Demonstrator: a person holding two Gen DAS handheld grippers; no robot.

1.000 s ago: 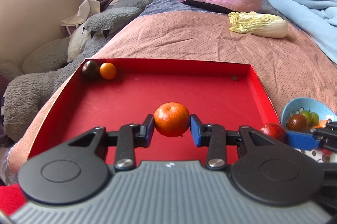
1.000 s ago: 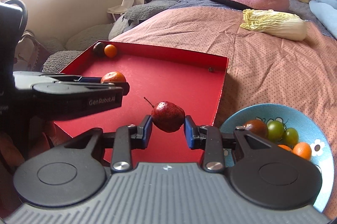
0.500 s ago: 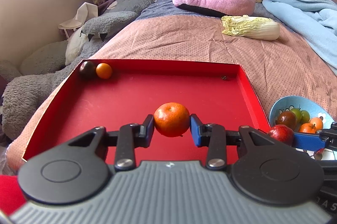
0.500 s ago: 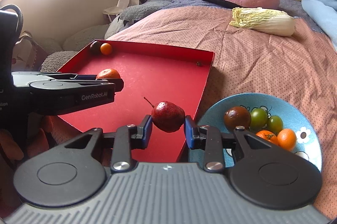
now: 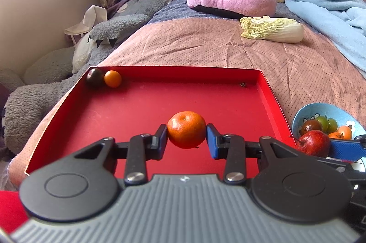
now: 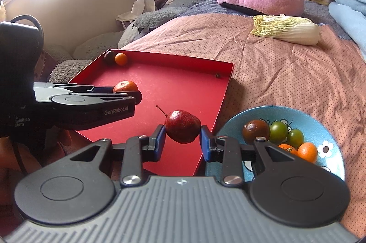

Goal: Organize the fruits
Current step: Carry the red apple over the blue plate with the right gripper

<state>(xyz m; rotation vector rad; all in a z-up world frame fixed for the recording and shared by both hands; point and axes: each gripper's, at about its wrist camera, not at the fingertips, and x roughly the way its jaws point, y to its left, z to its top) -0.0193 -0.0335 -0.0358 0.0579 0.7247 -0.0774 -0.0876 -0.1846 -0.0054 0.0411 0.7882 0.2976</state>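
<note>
We've got a fruit in each claw right now — the left claw (image 5: 186,137) is clamped narrow on the mandarin (image 5: 186,129), held up over the near middle of the red tray (image 5: 141,105), and the right claw (image 6: 182,139) is pinched on the dark red stemmed fruit (image 6: 182,126), hanging above the tray's near right edge, just beside the blue bowl (image 6: 320,126).

What's changed? Over the last second the right claw has drifted rightward off the tray — the bowl, with its dark tomato, two green ones and small orange fruits, now fills more of the right wrist view, and the red fruit sits closer to its rim. The left claw has barely shifted; its mandarin hangs where it did. Both grips look the same width as before — nothing let go.

We read that as sorting under way: the red fruit seems bound for the bowl, while the dark fruit (image 5: 94,76) and small orange one (image 5: 112,78) stay parked in the tray's far left corner.
</note>
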